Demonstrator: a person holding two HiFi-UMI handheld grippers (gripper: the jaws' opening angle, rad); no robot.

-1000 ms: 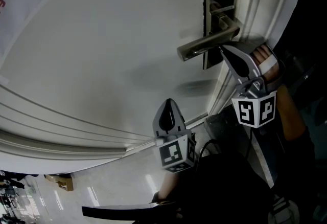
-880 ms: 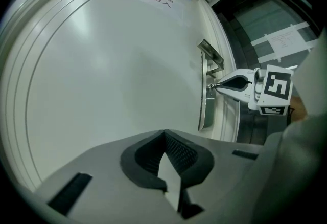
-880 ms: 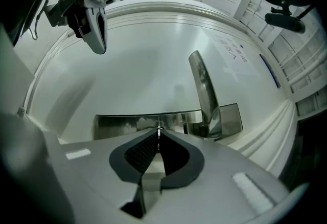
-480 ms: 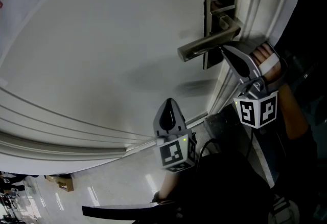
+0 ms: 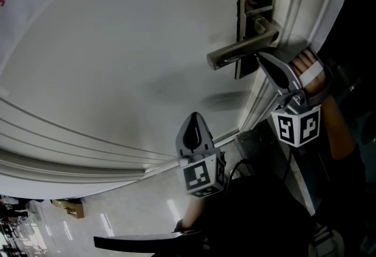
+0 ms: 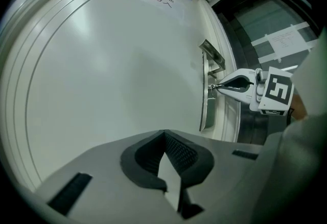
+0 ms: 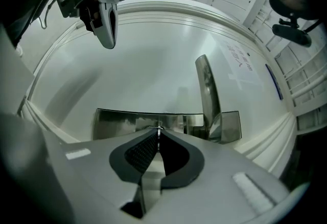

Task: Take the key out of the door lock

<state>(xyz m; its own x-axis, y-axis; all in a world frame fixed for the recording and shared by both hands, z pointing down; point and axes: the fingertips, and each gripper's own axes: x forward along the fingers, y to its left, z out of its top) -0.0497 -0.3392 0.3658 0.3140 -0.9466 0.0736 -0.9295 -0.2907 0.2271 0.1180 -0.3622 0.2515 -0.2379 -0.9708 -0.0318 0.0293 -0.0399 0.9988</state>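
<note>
At the latch edge of the white door (image 5: 117,62), my right gripper (image 5: 259,56) sits just under the lever handle (image 5: 241,53), nose against the metal lock plate (image 7: 117,123). From the right gripper view, its two jaws are pressed together, with the thin head of the key (image 7: 158,126) pinched between the tips. The key's far end meets the plate, so it is seated in the lock. The handle stands just beside the jaws on that side, sticking out from the same plate.

The left gripper view shows this from the side: a small metal stub at the plate, gripped at the right gripper's tip, below the handle.

My left gripper (image 5: 194,115) hangs lower down and well apart from the lock, pointing at bare door panel. Its own view shows the jaws closed on each other, nothing between them.

A hand (image 5: 306,66) wraps the right tool behind its marker cube (image 5: 296,127). Red print shows at the door's upper left corner in the head view, too cropped for me to read.
</note>
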